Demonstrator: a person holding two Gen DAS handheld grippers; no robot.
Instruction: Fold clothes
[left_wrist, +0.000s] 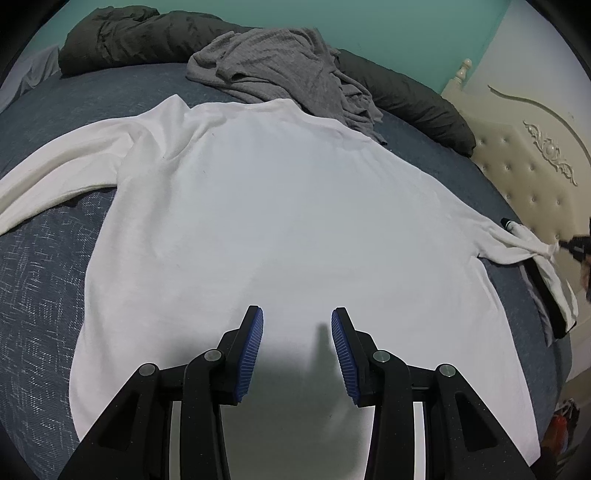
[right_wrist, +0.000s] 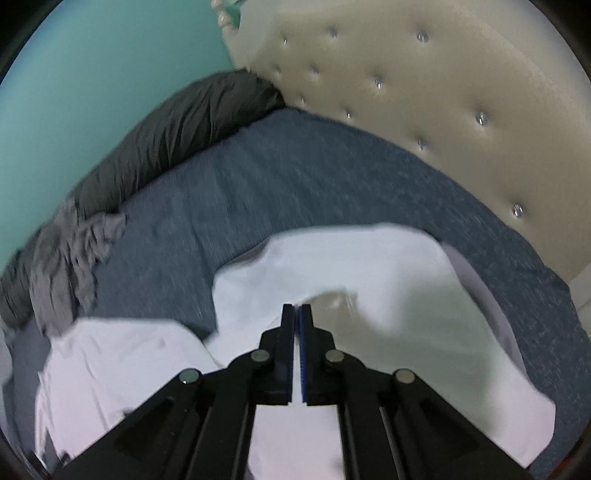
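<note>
Left wrist view: a white long-sleeved knit sweater (left_wrist: 266, 221) lies spread flat on the blue woven bedspread (left_wrist: 40, 295), directly under and ahead of the left hand-held gripper (left_wrist: 297, 325), whose blue-padded jaws stand apart above the hem. A crumpled grey knit garment (left_wrist: 280, 70) lies beyond the collar. At far right, the right hand-held gripper (right_wrist: 296, 308) is clamped on the sweater's sleeve, beside the cream tufted headboard (right_wrist: 424, 92).
</note>
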